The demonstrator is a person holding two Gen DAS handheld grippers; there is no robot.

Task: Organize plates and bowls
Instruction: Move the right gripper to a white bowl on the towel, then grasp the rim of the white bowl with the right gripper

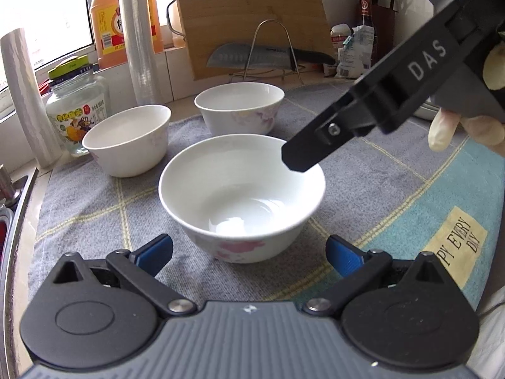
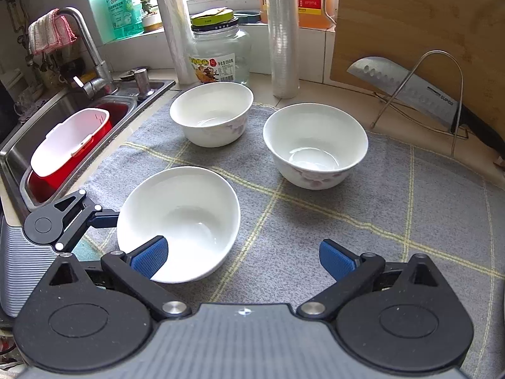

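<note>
While angled down over nearest bowl, right tool wide, left tool wide, level w/ bowl.

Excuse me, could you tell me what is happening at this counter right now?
A person is sorting three white bowls on a grey checked cloth beside the sink, holding a claw in each hand. Both claws are open and hold nothing. The left claw faces the nearest bowl, while the right claw hovers above it, one pad over its rim. The other two bowls stand apart, not yet stacked.
</note>
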